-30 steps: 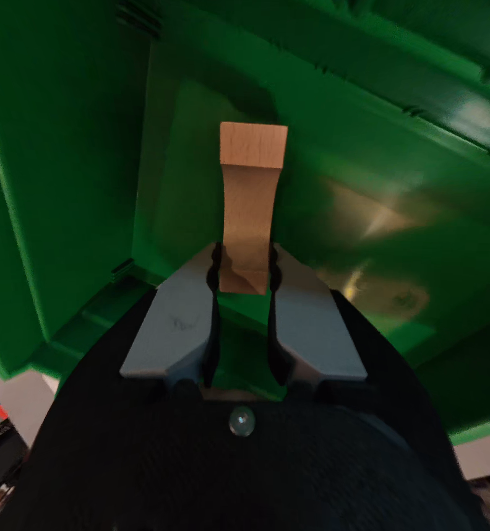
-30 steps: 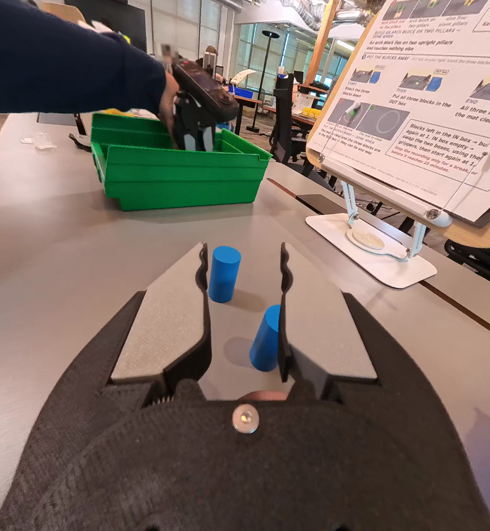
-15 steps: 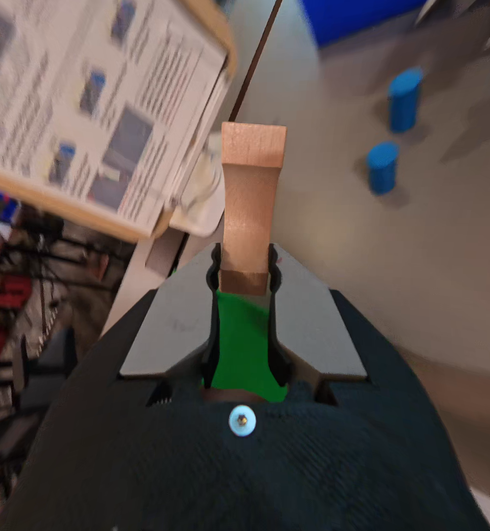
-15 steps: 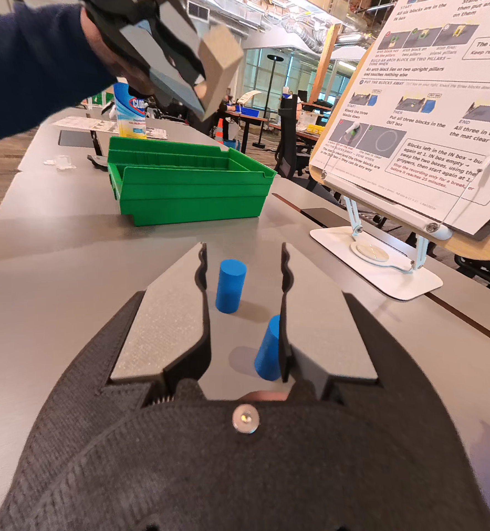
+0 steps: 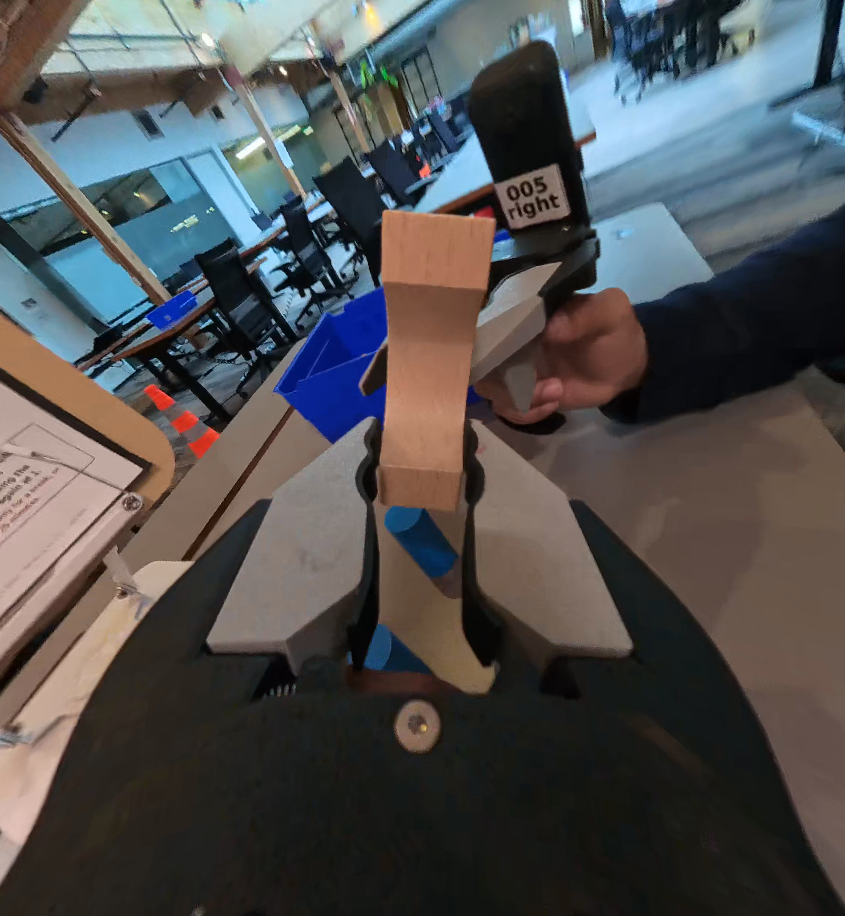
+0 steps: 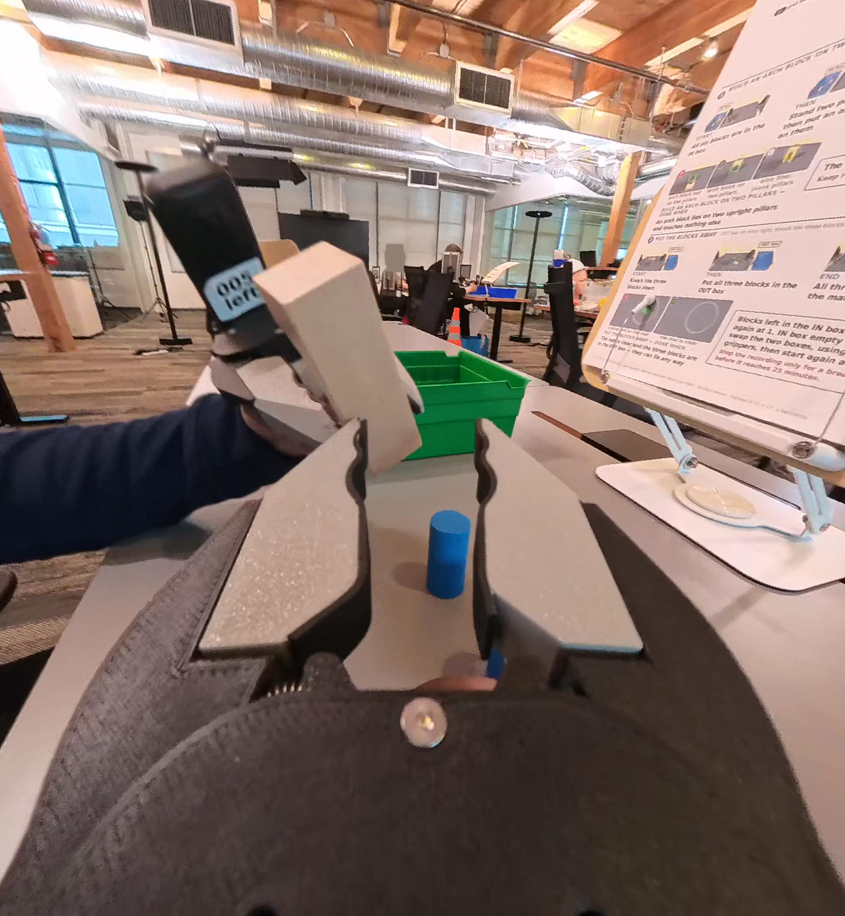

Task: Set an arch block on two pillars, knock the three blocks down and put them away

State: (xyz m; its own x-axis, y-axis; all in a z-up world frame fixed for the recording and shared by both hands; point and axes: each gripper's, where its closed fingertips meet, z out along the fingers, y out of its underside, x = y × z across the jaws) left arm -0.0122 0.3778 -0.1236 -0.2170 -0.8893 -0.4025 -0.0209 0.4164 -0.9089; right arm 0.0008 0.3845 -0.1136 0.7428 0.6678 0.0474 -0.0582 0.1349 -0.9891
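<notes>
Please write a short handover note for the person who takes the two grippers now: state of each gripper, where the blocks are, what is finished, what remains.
Left gripper: shut on the wooden arch block, held in the air above the table.
Right gripper: open, empty.
Two blue pillars stand upright on the grey table, one mostly hidden behind a right finger.
Done: pillars placed, arch picked up.
Left: set arch on pillars, knock down, put all three away.

One wooden arch block (image 5: 428,357), two blue pillars (image 6: 448,554) (image 6: 496,663). Two bins: one green (image 6: 465,406), one blue (image 5: 334,376). Two grippers (image 5: 419,488) (image 6: 418,463), one instruction board on a stand (image 6: 737,277), one orange cone (image 5: 182,421).
</notes>
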